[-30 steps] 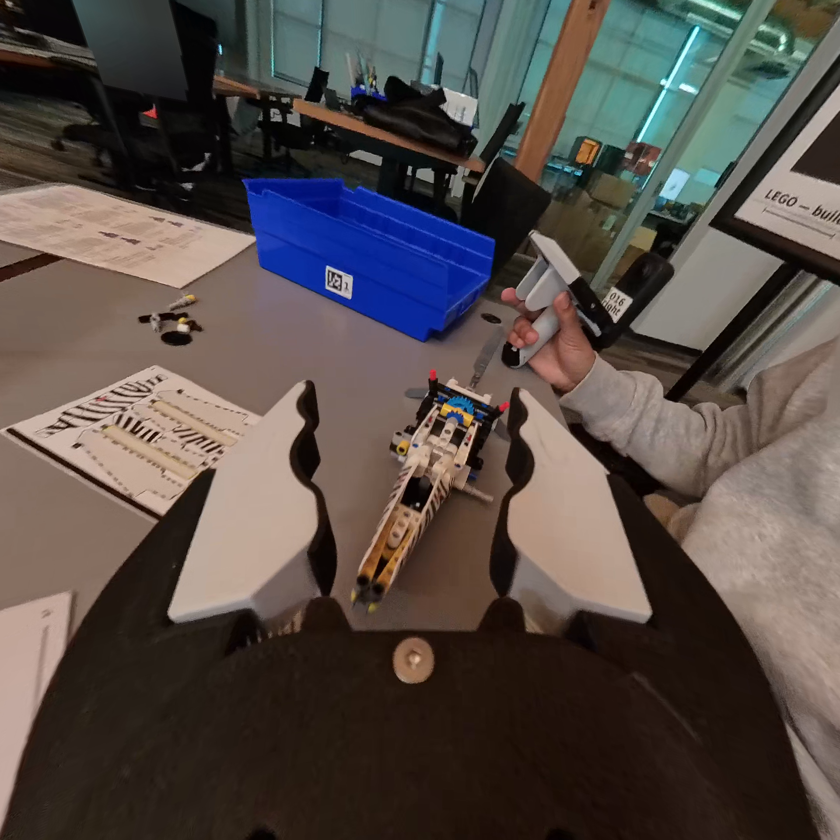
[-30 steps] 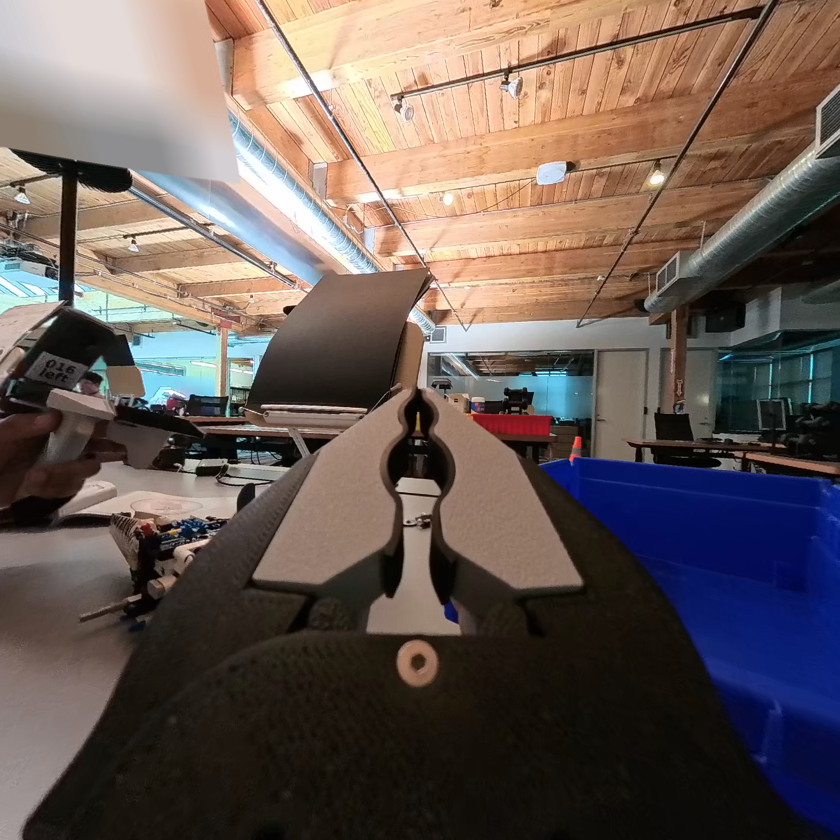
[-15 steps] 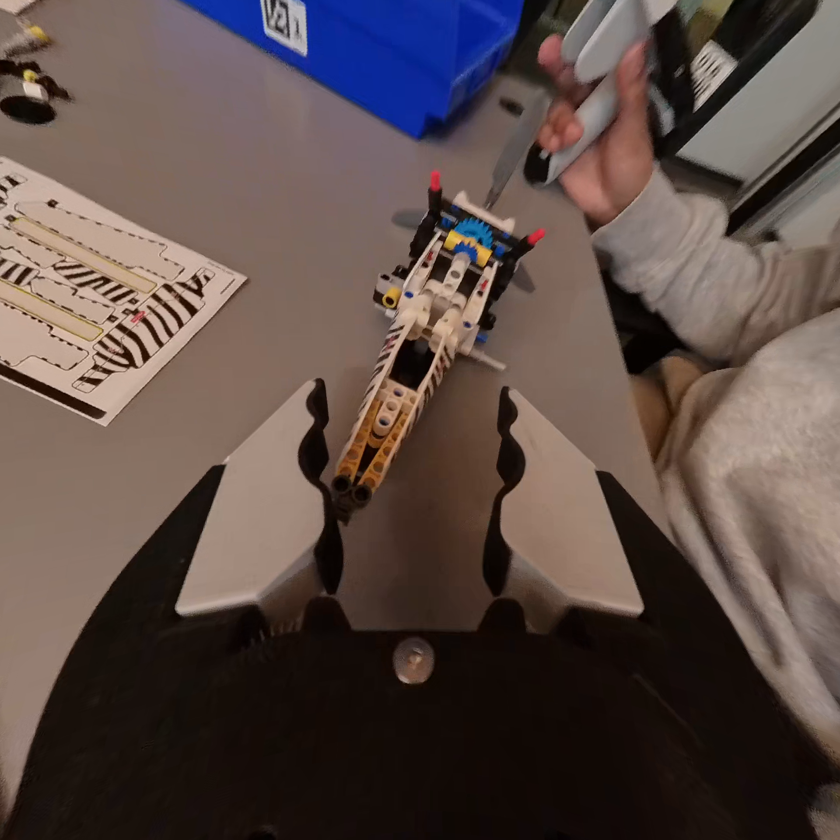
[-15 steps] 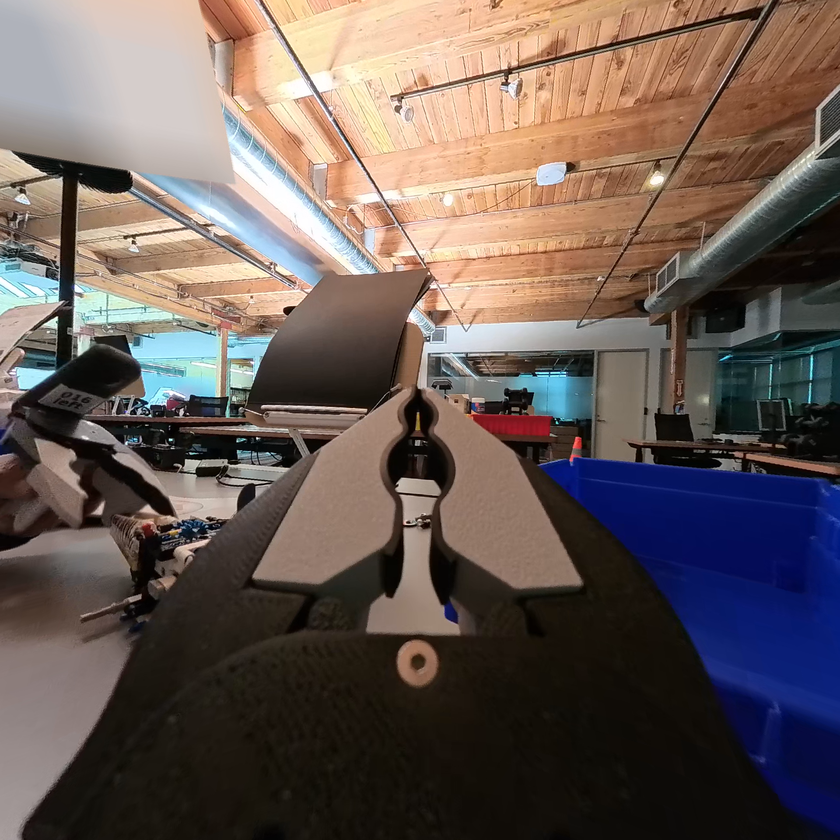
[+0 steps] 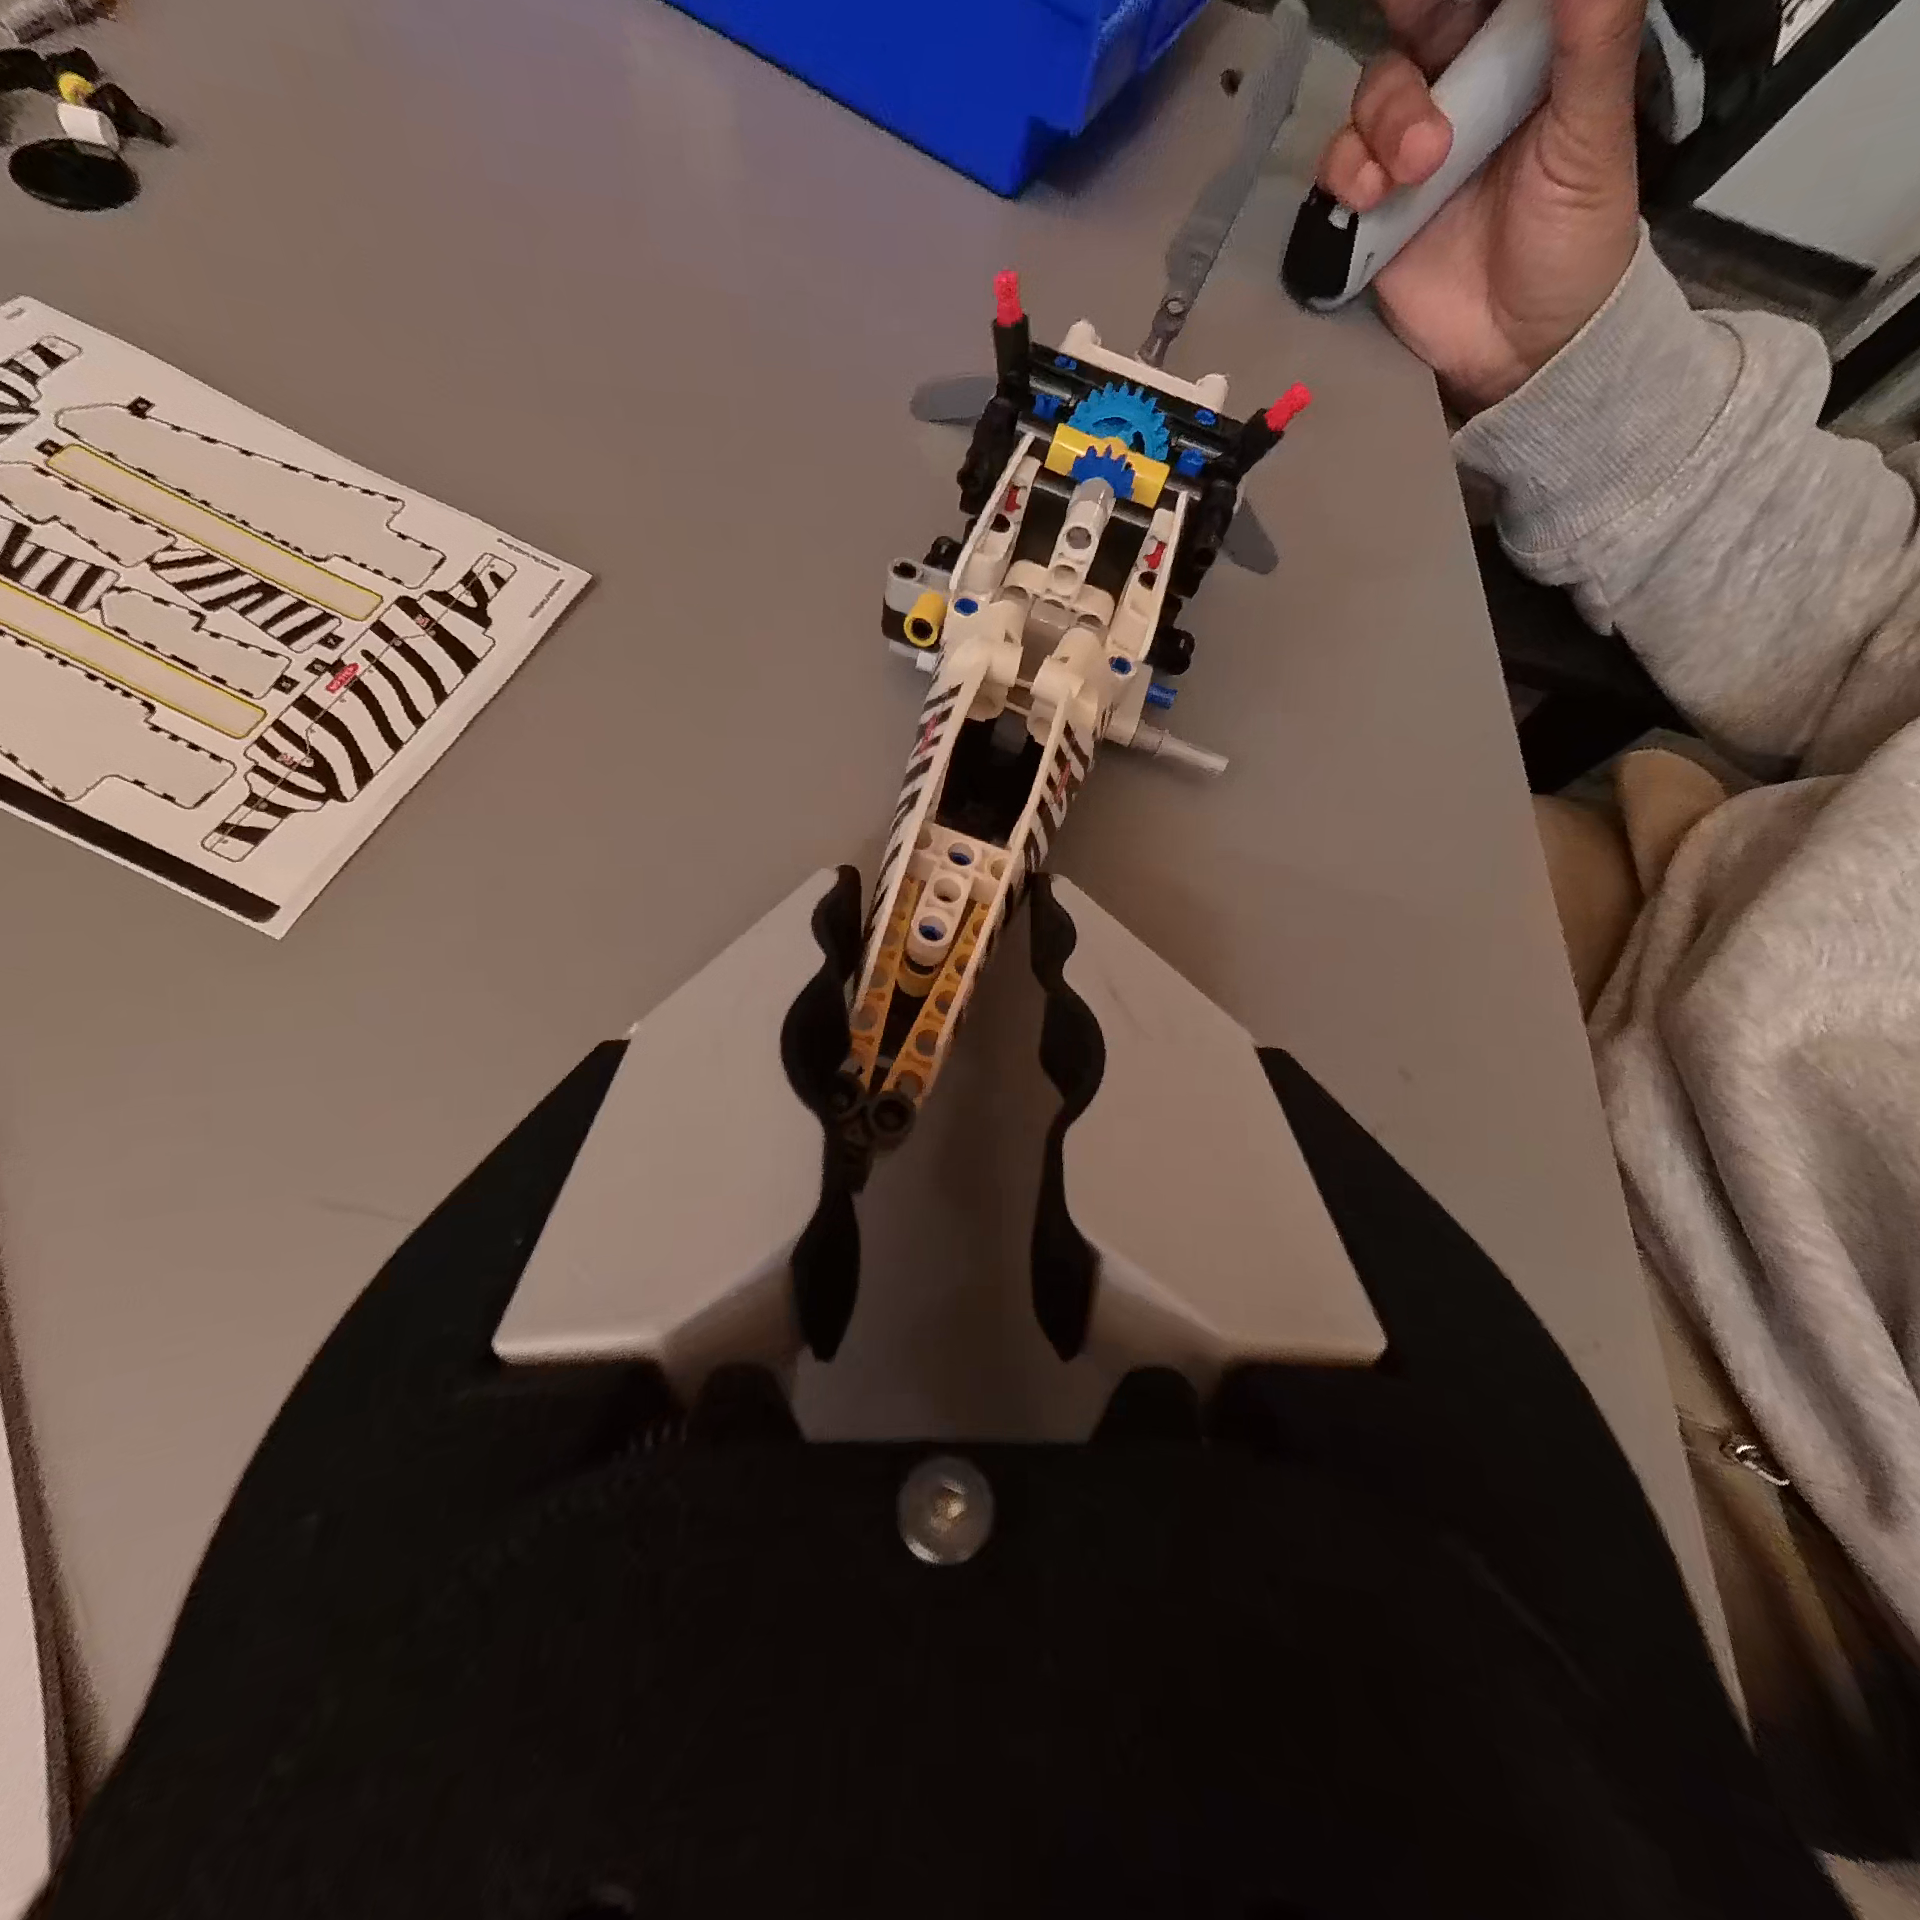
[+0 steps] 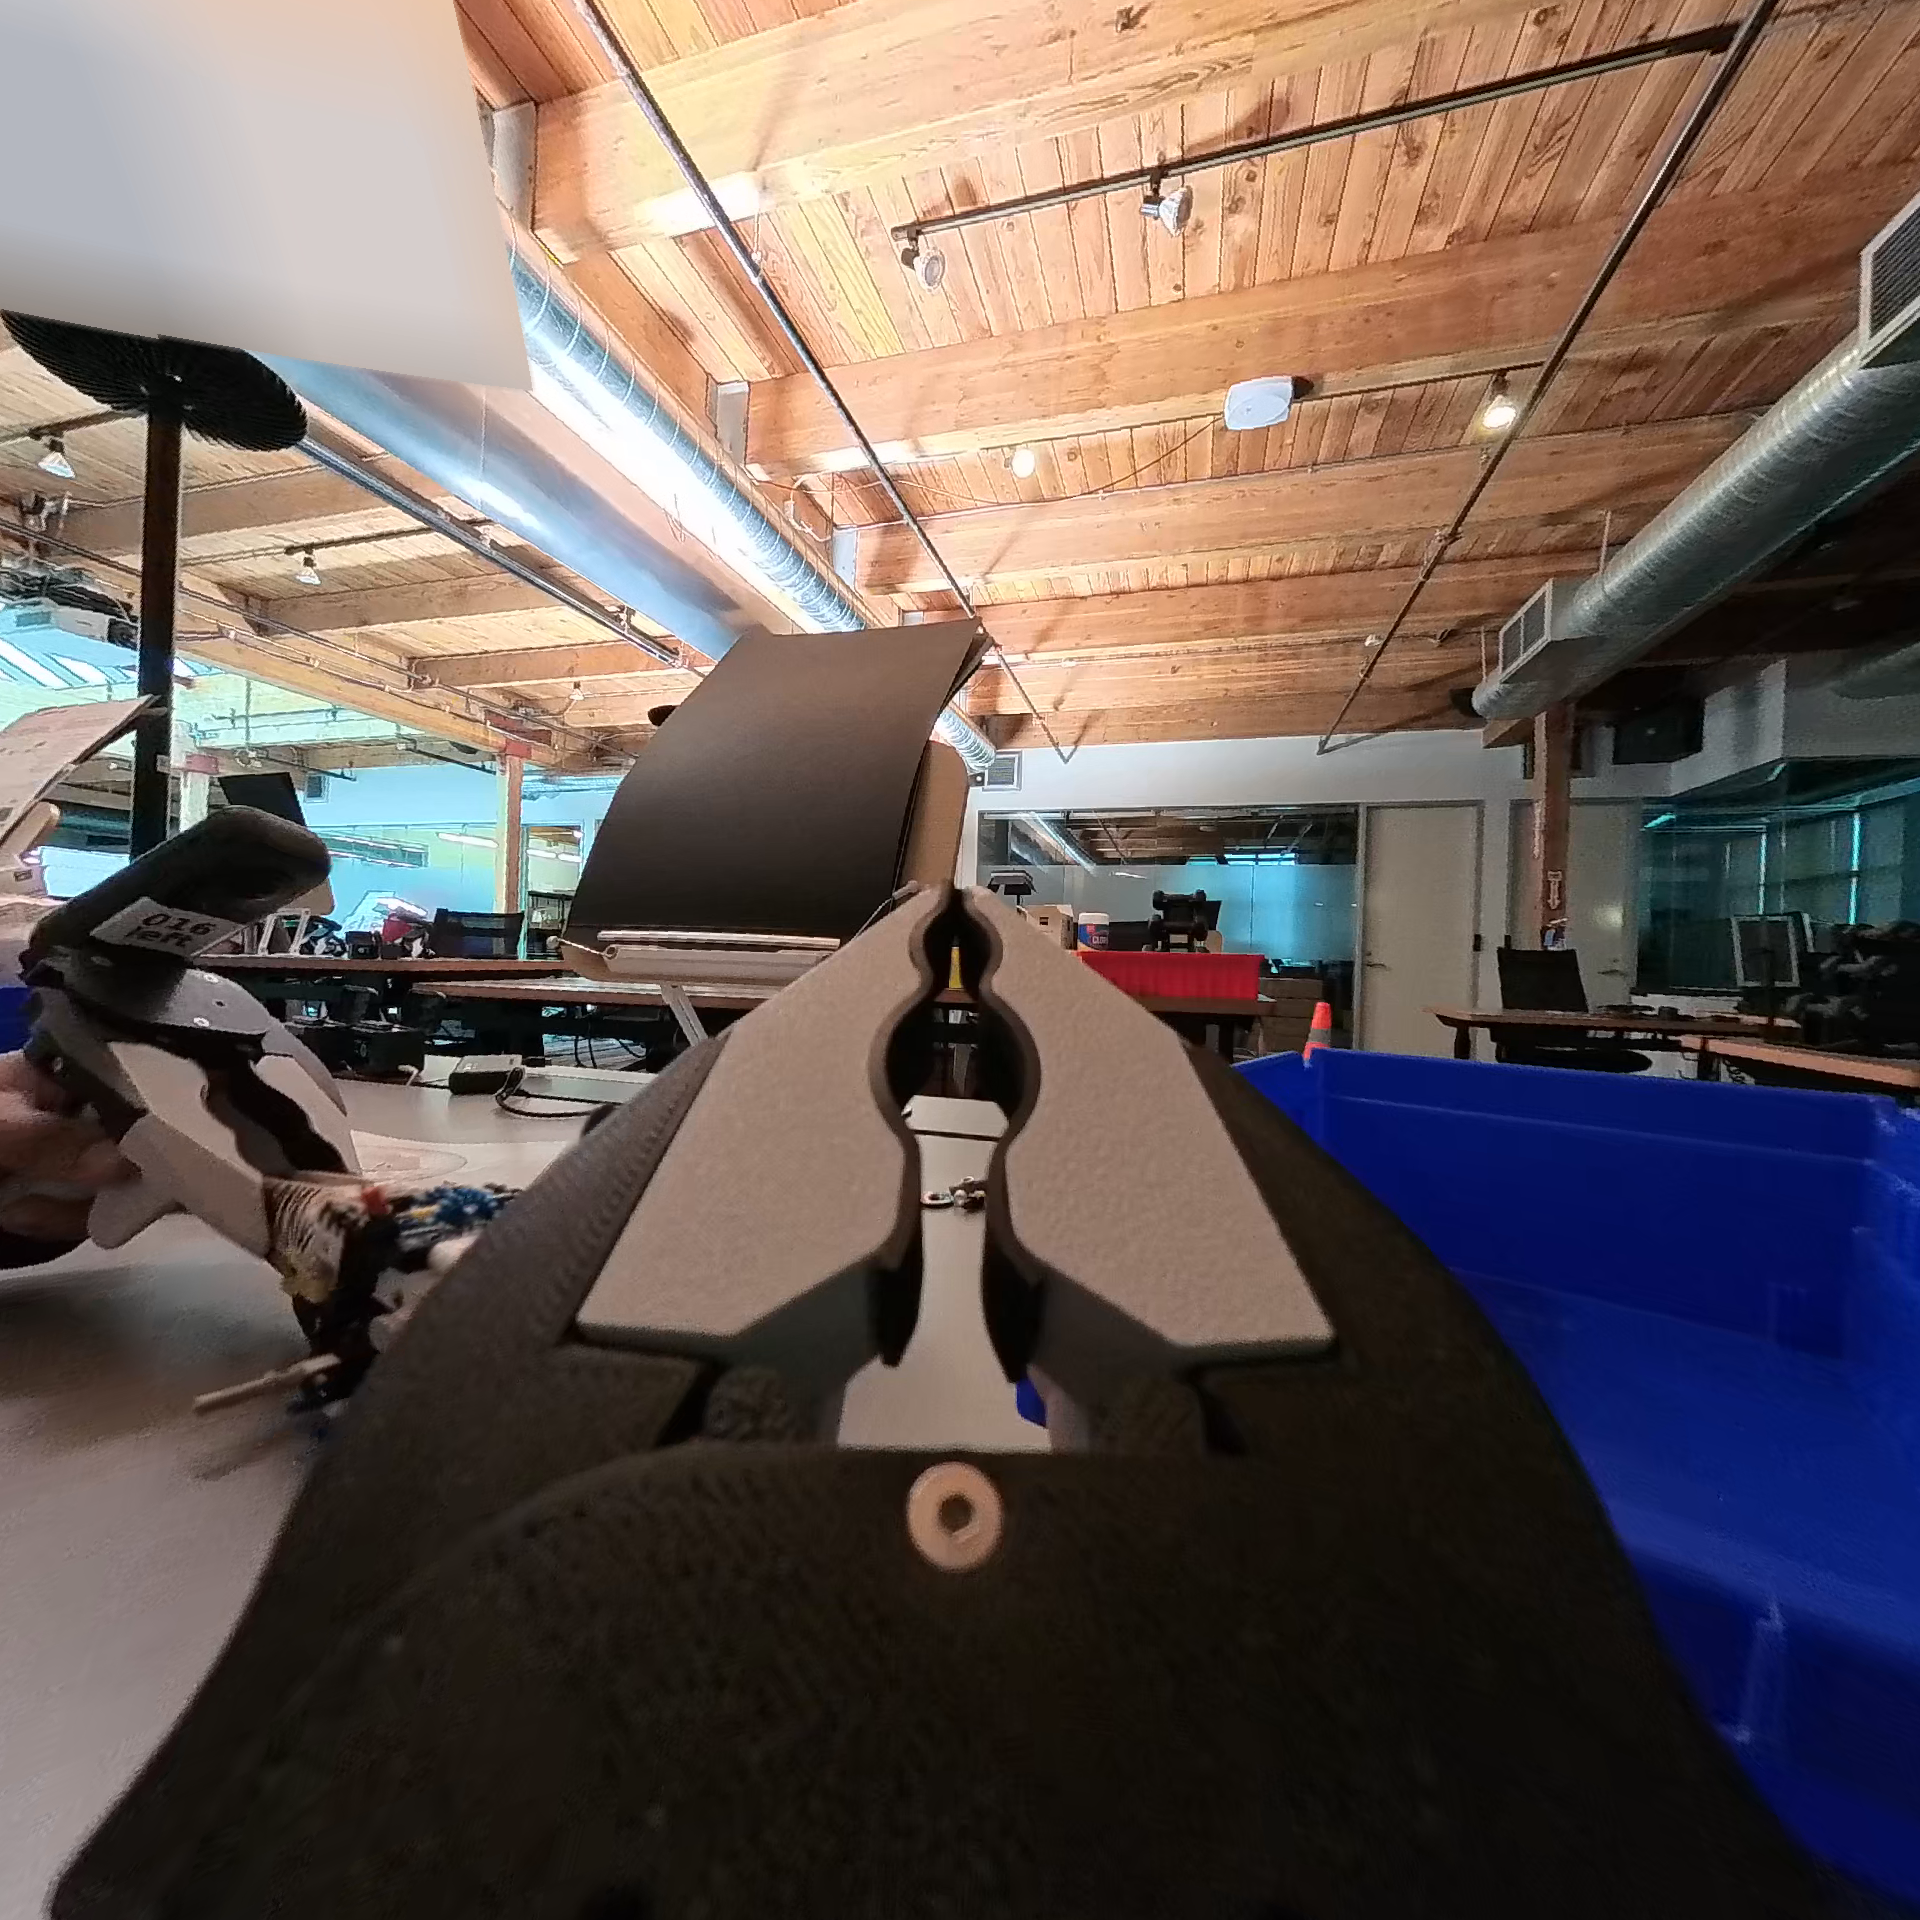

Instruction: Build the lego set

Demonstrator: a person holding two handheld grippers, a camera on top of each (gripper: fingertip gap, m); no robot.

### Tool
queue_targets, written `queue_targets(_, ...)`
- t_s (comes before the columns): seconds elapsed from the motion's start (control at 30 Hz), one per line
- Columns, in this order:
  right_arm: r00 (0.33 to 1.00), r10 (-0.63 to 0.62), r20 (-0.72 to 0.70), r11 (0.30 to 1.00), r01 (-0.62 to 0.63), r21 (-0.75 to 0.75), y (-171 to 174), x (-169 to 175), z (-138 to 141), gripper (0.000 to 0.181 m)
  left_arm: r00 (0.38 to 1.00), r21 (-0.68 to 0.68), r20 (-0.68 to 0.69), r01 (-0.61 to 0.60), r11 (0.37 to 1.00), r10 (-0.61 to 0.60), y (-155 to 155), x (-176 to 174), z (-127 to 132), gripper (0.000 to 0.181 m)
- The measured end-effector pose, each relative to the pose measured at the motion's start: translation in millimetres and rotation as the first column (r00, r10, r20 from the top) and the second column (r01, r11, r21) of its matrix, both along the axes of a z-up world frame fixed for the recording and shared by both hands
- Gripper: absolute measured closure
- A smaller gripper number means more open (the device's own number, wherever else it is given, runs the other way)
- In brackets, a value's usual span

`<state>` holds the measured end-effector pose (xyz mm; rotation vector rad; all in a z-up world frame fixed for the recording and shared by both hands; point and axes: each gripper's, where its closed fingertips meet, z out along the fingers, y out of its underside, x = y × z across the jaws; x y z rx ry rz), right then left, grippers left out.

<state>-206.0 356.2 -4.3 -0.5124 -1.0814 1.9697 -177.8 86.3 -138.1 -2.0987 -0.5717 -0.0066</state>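
Note:
The lego model (image 5: pixel 1070 582), a long white, zebra-striped and yellow build with a blue gear and red pins at its far end, lies on the grey table (image 5: pixel 520 312). My left gripper (image 5: pixel 943 888) is shut on the model's narrow yellow tail, one finger on each side. The right wrist view shows the model (image 6: pixel 353 1236) low on the left with the left gripper's fingers (image 6: pixel 197 1122) on it. My right gripper (image 6: pixel 961 904) is shut with its tips touching, raised off the table beside the blue bin (image 6: pixel 1610 1247); I see nothing in it.
The blue bin (image 5: pixel 935 62) stands behind the model. A zebra sticker sheet (image 5: pixel 208 623) lies at left, and small loose parts (image 5: pixel 62 135) at far left. A hand and grey sleeve (image 5: pixel 1714 540) fill the right side. A long grey blade (image 5: pixel 1226 208) extends from the model's far end. My hands' fingertips stand some 30 cm from each other.
My left gripper tilted down, moved onto the model's tail and closed on it; it was open and apart before. The right gripper stayed shut and still.

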Motion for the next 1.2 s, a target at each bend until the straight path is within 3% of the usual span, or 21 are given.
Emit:
queue_targets(0.23,1.000,0.001,-0.002,1.000,-0.001,-0.002,0,1,0,0.181,0.998,0.109,0.026,-0.051,0.993,0.049,-8,-7,16,0.153)
queue_targets(0.43,1.000,0.003,-0.003,1.000,-0.003,-0.005,0,1,0,0.181,0.989,0.075,0.033,-0.147,0.986,0.145,-20,-21,8,0.154)
queue_targets(0.7,1.000,0.004,-0.002,1.000,-0.004,-0.016,1,2,0,0.181,0.989,0.144,0.030,-0.147,0.979,0.144,-15,-10,13,0.156)
queue_targets(0.8,1.000,0.007,0.001,0.999,-0.007,-0.037,4,2,1,0.181,0.986,0.307,0.024,-0.166,0.937,0.166,-4,8,41,0.157)
queue_targets(0.9,1.000,0.012,0.003,0.999,-0.012,-0.051,6,2,1,0.181,0.954,0.369,0.006,-0.282,0.886,0.301,0,25,57,0.154)
queue_targets(1.03,1.000,0.008,0.002,0.999,-0.008,-0.042,4,2,1,0.181,0.886,0.461,-0.082,-0.373,0.806,0.457,7,50,59,0.147)
queue_targets(1.13,1.000,-0.004,0.006,1.000,0.004,-0.026,2,1,0,0.181,0.877,0.567,-0.070,-0.357,0.743,0.475,16,64,72,0.159)
queue_targets(1.2,1.000,-0.016,0.016,1.000,0.016,-0.010,0,-1,-1,0.181,0.869,0.564,-0.083,-0.363,0.742,0.488,17,64,73,0.155)
